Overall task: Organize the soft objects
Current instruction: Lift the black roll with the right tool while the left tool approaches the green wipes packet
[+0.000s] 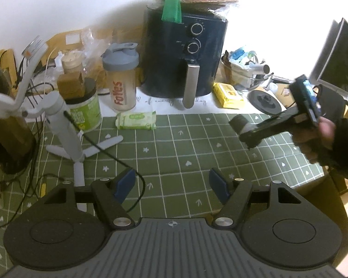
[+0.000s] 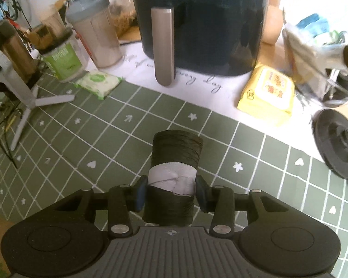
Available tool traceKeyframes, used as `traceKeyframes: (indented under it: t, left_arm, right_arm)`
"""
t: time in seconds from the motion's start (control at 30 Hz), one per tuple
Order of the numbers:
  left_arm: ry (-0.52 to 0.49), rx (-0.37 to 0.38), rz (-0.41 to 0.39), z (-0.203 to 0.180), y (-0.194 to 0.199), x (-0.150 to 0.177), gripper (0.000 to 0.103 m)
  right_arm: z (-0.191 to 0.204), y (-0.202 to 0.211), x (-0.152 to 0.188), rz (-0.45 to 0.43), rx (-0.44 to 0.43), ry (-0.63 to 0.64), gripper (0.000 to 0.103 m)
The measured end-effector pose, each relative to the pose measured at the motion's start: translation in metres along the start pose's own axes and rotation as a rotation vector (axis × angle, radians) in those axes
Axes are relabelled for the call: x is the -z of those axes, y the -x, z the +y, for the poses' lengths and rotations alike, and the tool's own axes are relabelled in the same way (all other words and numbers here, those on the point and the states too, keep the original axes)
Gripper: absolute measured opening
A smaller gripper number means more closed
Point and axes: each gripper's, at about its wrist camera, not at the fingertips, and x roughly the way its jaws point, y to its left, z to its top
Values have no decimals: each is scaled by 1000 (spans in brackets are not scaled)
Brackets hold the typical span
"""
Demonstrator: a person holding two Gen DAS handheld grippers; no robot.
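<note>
A dark green roll of soft material with a white band (image 2: 176, 148) sticks out forward from my right gripper (image 2: 171, 190), whose blue pads press on its sides above the green checked tablecloth (image 2: 127, 139). In the left wrist view the same roll (image 1: 236, 121) shows at the tip of the right gripper (image 1: 243, 131), held by a hand (image 1: 324, 134) in a dark sleeve. My left gripper (image 1: 171, 183) hangs open over the cloth, with nothing between its fingers. A green wipes pack (image 1: 136, 120) and a yellow soft pack (image 1: 228, 95) lie at the cloth's far edge.
A dark air fryer (image 1: 185, 53) stands at the back centre, with a shaker bottle (image 1: 121, 78) and a green tub (image 1: 85, 111) to its left. A white tripod stand (image 1: 65, 125) and a black cable (image 1: 113, 157) occupy the left. A black disc (image 1: 265, 103) lies at the right.
</note>
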Motion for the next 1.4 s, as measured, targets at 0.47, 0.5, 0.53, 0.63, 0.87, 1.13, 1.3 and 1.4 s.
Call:
traceKeyframes:
  t: [0.47,0.5,0.53,0.63,0.87,1.13,1.3,1.4]
  left_arm:
    - [-77,15,-12,-7,-37,-39,70]
    - [-81,19,-12,-8,-40,-41,70]
    - [-82,24,-13,-8,-45,-44,70]
    - [-74,5,-13,-9,-58,-50,70]
    - [-56,-63,-26,-10,-98,-69,70]
    - [-25,-141,-7,2,-159,-82,70]
    - [-11,-213,-3,18,-195,-82,70]
    - [4,-243,9,31,-215,-79,70]
  right_arm:
    - [-13,83,32,-116,35,-124,46]
    - [-13,89,35,-125,39,-131,46]
    - [-13,93,38,-131,44,-132,46]
    - [-10,107,48,-151,71,-133,46]
    - [-6,131,71,-191,116,-171,46]
    - [4,150,94,-214,113,-236,46]
    - [11,159,106,-223,106,-279,46]
    - [16,162,112,-230,104,-300,46]
